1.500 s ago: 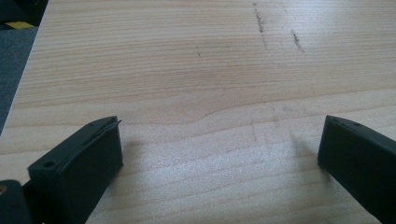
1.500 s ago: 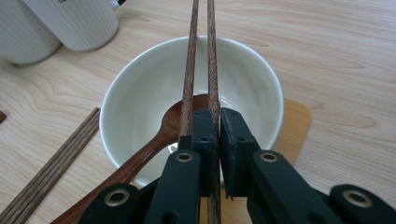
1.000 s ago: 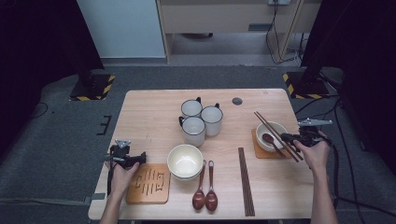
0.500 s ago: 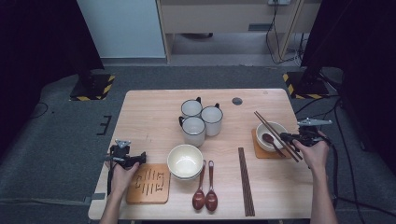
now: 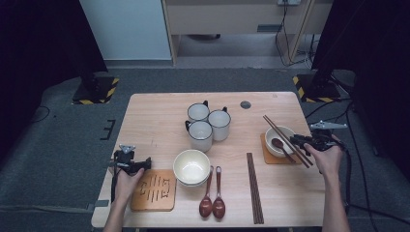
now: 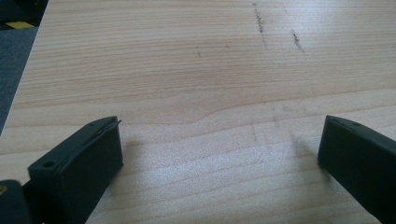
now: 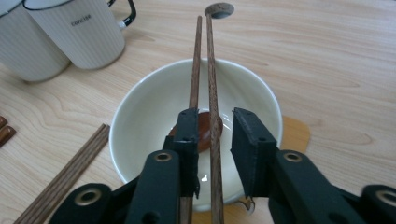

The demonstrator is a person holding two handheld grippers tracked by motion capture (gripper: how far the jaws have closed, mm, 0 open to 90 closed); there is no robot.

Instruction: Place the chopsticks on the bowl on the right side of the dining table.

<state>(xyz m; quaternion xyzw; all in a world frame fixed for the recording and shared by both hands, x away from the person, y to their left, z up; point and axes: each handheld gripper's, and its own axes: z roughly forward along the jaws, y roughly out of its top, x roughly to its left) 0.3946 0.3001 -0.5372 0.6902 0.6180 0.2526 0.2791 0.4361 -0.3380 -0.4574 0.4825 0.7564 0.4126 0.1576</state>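
A pair of brown chopsticks lies across the rim of a white bowl that holds a brown spoon and stands on a wooden coaster. My right gripper is at their near ends. Its jaws have just been opening and stand a little apart, with the chopsticks between them and a gap beside the pads. In the high view this gripper is at the table's right, by the bowl and chopsticks. My left gripper is wide open over bare wood, near the front left corner.
Three white mugs stand mid-table. A second white bowl sits in front of them, with two brown spoons and another chopstick pair to its right. A slotted wooden coaster lies by my left hand.
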